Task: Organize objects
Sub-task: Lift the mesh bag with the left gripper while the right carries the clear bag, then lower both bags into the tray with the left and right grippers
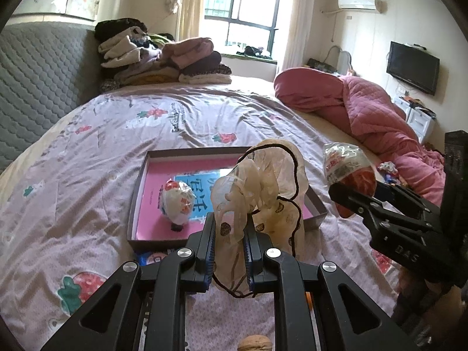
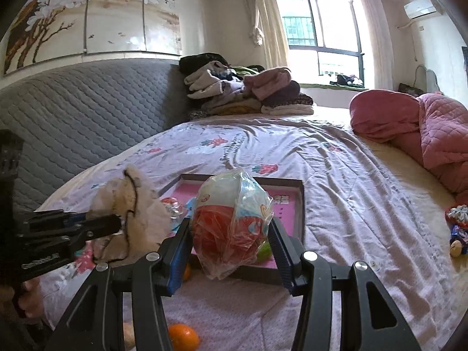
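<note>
Pink-lined tray [image 2: 298, 204] lies directly ahead of and below both tongs. Right gripper [image 2: 231, 234] clamps the wrapped snack bag [image 2: 234, 222], part-open; left gripper [image 1: 229, 251] is pinched tight on a cream cloth pouch [image 1: 263, 193].

The walnut [image 1: 253, 342] is cut off by the bottom edge, the orange [image 2: 182, 336] sits half behind a gripper arm, and the tray's print stays unreadable.
</note>
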